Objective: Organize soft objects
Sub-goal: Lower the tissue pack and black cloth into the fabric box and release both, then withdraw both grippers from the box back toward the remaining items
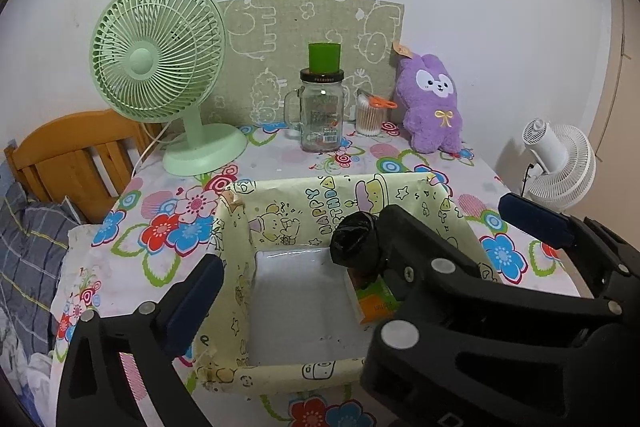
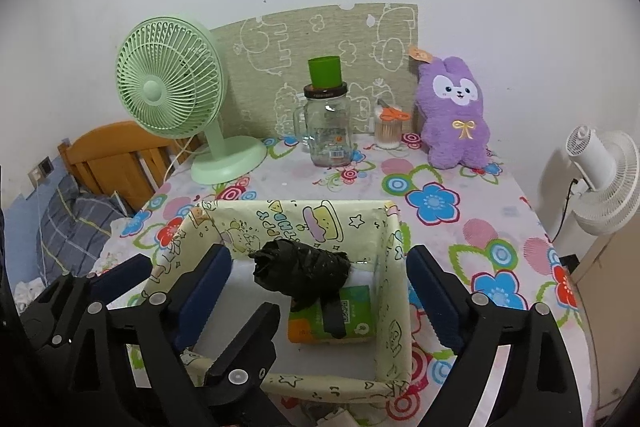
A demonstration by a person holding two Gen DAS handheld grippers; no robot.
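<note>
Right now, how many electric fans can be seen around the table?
2. A green fan stands on the table's back left corner; a white fan stands off its right edge. Others may be out of view.

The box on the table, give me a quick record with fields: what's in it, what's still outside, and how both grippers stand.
box: paper-wrapped box, open top, near edge of flowered table
inside: black bag roll lying on a green and orange tissue pack
soft item outside: purple plush bunny upright at the wall
other items: green fan, glass jar
left gripper: open, holding nothing
right gripper: open over the box, pads clear of the roll
</note>
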